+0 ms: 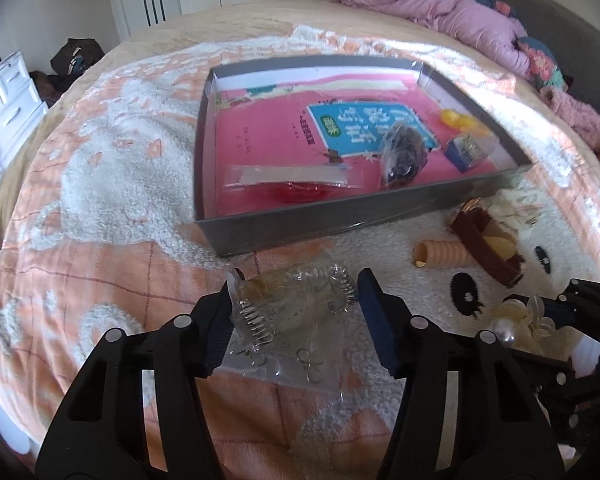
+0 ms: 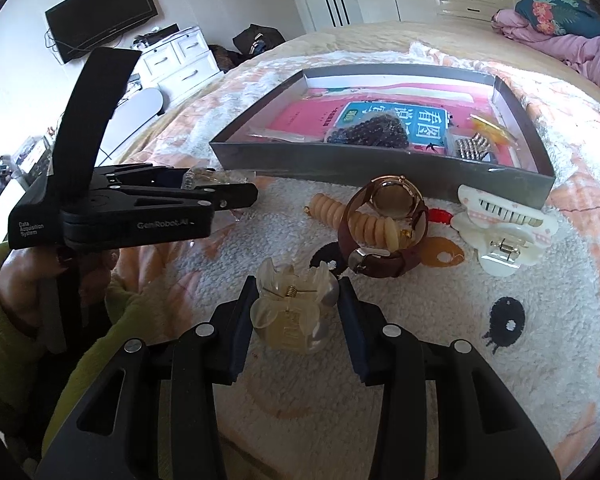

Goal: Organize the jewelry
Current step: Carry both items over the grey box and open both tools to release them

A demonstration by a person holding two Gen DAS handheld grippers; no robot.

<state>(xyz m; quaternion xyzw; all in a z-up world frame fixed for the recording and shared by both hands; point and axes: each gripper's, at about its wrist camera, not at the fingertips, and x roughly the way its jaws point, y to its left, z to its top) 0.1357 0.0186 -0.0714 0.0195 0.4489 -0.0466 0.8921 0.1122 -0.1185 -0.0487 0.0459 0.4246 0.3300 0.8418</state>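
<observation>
- Jewelry is sitting half sorted: some in the grey box [image 1: 324,220] on the fleece blanket [image 1: 112,184], the rest loose just in front of it.
- Box is already holding a bead bracelet [image 2: 370,128], a red piece [image 1: 300,192] and small packets on a pink book [image 1: 260,136].
- We are leaving the white hair claw [image 2: 504,228], brown-strap watch [image 2: 384,220] and peach spiral tie [image 2: 360,220] for later; all three are lying near the box's front wall.
- Right gripper [image 2: 298,308] is bracketing the clear flower claw [image 2: 294,312]; jaws look pressed on its sides.
- Left gripper [image 1: 296,312] is straddling the clear earring bag [image 1: 288,320]; jaws are part open, with a visible gap on the right.
- We are advising: pinch the bag near its bulk, lift both clear of the wall, and release over bare spots.
</observation>
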